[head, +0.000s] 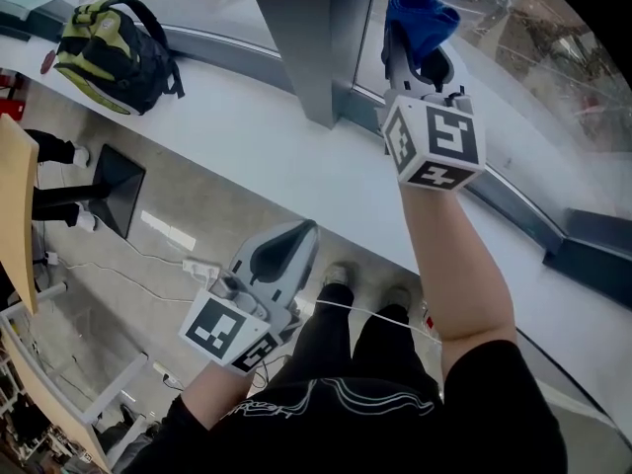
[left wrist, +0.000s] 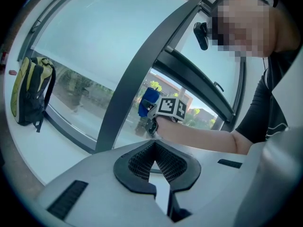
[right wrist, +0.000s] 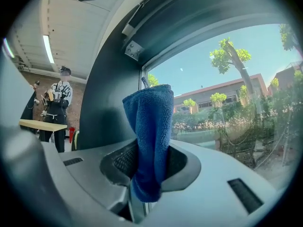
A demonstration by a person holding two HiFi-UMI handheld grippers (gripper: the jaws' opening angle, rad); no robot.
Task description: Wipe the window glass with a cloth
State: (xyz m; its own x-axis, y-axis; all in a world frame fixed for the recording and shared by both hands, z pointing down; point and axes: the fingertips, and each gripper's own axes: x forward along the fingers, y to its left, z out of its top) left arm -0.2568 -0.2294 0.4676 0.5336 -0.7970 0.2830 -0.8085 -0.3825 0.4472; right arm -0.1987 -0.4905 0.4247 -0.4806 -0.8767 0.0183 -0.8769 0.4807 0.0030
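"Cloth [right wrist: 150, 126] status?"
"Blue, nubby microfibre, bunched. Right gripper [right wrist: 149, 171] jaws clamped on it, raised by the window glass [right wrist: 227, 74]."
"Left gripper [left wrist: 154, 159]?"
"Ribbed pads [left wrist: 138, 162] together, nothing between, held low."

Cloth [right wrist: 149, 126] in right claw [right wrist: 147, 167], before glass [right wrist: 227, 103]

The left gripper [head: 294, 237] and the right gripper [head: 419, 49] each had a grey plastic shell, black ribbed pads [left wrist: 139, 162] and a cube [head: 434, 144] of black-and-white square markers. The person wore a black short-sleeved shirt [head: 499, 383], at 5 o'clock in the head view, with thin white lines [head: 341, 393].
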